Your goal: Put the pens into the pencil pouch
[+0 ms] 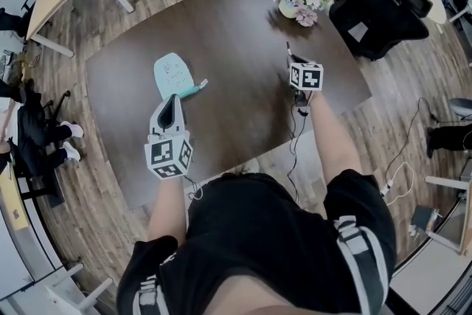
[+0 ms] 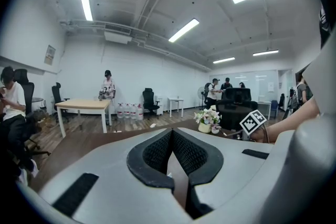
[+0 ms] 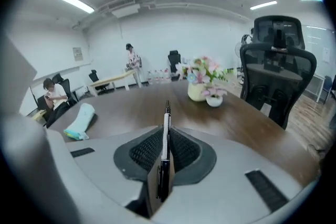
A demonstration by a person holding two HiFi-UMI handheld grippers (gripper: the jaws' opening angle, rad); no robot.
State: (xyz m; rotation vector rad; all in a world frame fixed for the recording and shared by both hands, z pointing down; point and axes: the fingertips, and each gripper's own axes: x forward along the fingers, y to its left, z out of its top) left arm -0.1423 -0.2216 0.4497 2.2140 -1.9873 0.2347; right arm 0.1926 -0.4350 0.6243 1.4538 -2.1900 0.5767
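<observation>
Jaws clamp a pen in the right gripper; left gripper pressed together, empty; pencil pouch not yet reached.

Black shirt, white-striped short sleeves

place: open-plan office | evidence: swivel chairs, desks, strip ceiling lights, wood floor

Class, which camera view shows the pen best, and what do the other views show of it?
The right gripper view: the pen is clamped in the right tool, lengthwise between its jaws, centre frame. The head view shows only its thin tip beyond that tool. The left gripper view shows no pen I can make out.
</observation>
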